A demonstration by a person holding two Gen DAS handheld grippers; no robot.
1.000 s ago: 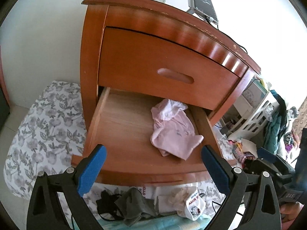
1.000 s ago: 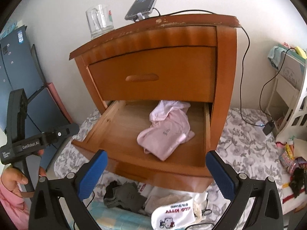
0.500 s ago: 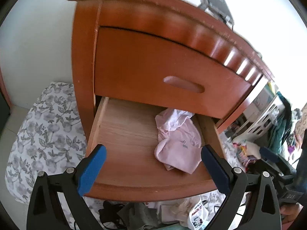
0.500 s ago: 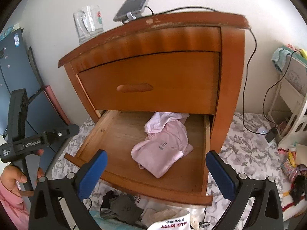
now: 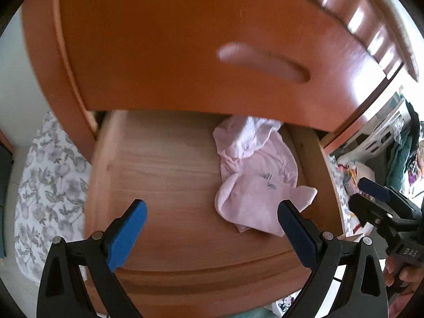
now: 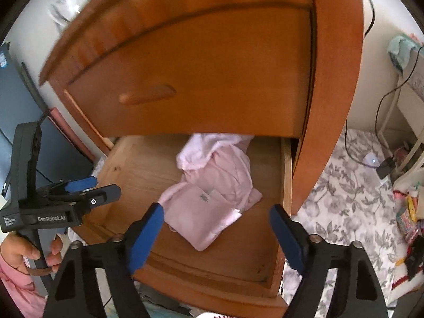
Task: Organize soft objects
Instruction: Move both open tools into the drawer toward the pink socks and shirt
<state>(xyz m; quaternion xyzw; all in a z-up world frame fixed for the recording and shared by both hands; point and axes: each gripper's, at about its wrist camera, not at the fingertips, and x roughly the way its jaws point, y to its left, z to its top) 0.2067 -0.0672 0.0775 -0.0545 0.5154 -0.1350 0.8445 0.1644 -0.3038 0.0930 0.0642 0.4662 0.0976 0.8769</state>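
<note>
Right wrist view | right gripper (image 6: 216, 234) closing, nothing gripped, above pink garment (image 6: 212, 198) crumpled in open lower drawer (image 6: 212, 275) | left gripper (image 5: 212, 228) wide, empty | tidying unfinished

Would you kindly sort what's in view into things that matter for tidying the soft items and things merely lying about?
Part of the job:
- pink garment, crumpled in the open lower drawer
- right claw, closing, nothing between its pads
- left claw, open above the drawer

Just lying about:
- glass mug on the nightstand
- black cable
- floral sheet
</note>
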